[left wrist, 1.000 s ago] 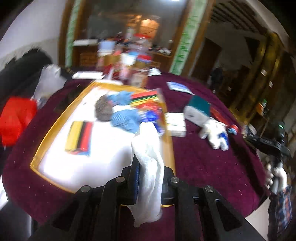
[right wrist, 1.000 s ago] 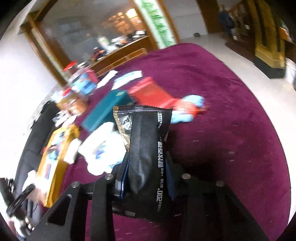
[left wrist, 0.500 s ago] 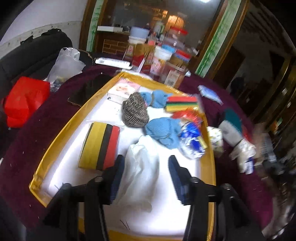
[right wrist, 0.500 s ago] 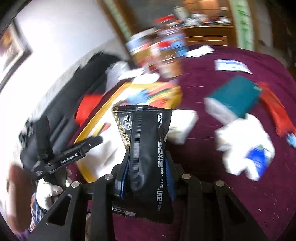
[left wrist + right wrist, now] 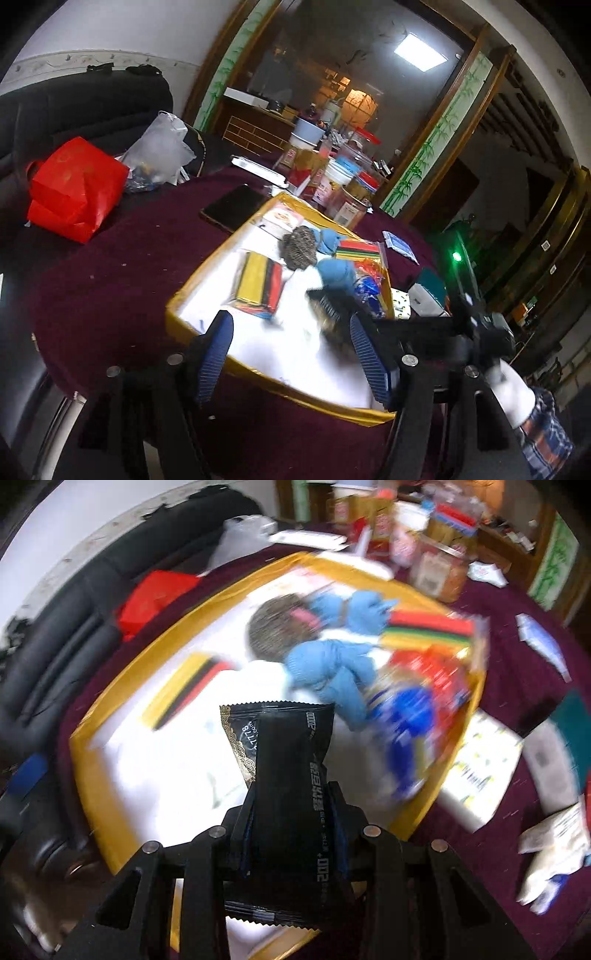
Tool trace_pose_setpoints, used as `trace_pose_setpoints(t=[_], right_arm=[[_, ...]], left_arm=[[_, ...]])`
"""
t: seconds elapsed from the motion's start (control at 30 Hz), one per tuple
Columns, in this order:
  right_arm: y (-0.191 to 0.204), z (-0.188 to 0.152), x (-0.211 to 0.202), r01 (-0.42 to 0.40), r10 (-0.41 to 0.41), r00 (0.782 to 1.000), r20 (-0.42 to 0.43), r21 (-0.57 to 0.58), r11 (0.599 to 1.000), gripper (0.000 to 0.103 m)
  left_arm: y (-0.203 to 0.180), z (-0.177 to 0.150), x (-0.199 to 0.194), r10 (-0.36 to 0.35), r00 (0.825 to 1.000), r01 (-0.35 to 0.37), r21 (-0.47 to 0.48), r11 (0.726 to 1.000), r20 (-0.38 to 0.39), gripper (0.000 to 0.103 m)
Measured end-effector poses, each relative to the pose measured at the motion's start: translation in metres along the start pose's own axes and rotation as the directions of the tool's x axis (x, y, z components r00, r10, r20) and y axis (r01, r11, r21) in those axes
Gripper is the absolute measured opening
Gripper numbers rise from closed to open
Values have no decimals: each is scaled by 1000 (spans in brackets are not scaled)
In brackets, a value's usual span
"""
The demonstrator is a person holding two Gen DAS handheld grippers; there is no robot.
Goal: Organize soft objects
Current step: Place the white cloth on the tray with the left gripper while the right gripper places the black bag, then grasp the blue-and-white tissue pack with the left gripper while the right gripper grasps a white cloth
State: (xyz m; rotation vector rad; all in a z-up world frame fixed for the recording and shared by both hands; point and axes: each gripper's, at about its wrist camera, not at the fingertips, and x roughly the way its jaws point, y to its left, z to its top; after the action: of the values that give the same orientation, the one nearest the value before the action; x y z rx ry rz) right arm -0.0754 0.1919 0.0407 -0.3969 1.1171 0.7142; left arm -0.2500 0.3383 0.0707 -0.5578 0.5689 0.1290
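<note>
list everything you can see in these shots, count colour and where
tray: 1, gold rim, white floor, on maroon table
black packet: 1, in right gripper, over tray
blue cloths: 2, in tray
speckled grey bundle: 1, in tray
striped pads: 2 packs, yellow, black, red, in tray
red bag: 1, left of tray
phone: 1, black, beside tray
left gripper: open, empty, over tray's near edge

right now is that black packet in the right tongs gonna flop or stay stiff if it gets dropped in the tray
The black packet probably stays fairly stiff: it stands upright above the right tongs without drooping. It looks light, pinched only at its middle. Its glossy film may slide on the tray.
</note>
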Motion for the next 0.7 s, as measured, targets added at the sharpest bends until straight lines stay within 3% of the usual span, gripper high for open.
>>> trace_pose_setpoints(t=[0.13,0.2,0.33,0.47,0.6,0.67,0.7], right_arm=[[-11,9,7,45,-46,999,11,49,998,33],[-12,13,12,51,-52,999,15,51,997,40],[-20,9,6,-60,57,998,34,79,995,55],[-40,-10,-42,-118,96,981,169,120,986,66],[-70,-41,-107,-34,-12,937,349,125,992,74],[-88,-62,-140,44,-107,887,449,149,988,85],[-97,-74,-154,81,-156,854,497,169,982,96]], left_arm=[[6,-1,-1,-2,1000,2,-14,1000,8,69],[7,-2,0,-6,1000,6,-20,1000,2,69],[4,-6,2,-25,1000,25,-22,999,-16,70],[-6,-9,3,-34,999,34,-7,999,-28,73],[-20,-12,7,-51,998,52,17,999,-46,76],[-33,-15,10,-68,996,71,38,997,-63,78],[-40,-15,10,-78,995,82,50,995,-68,80]])
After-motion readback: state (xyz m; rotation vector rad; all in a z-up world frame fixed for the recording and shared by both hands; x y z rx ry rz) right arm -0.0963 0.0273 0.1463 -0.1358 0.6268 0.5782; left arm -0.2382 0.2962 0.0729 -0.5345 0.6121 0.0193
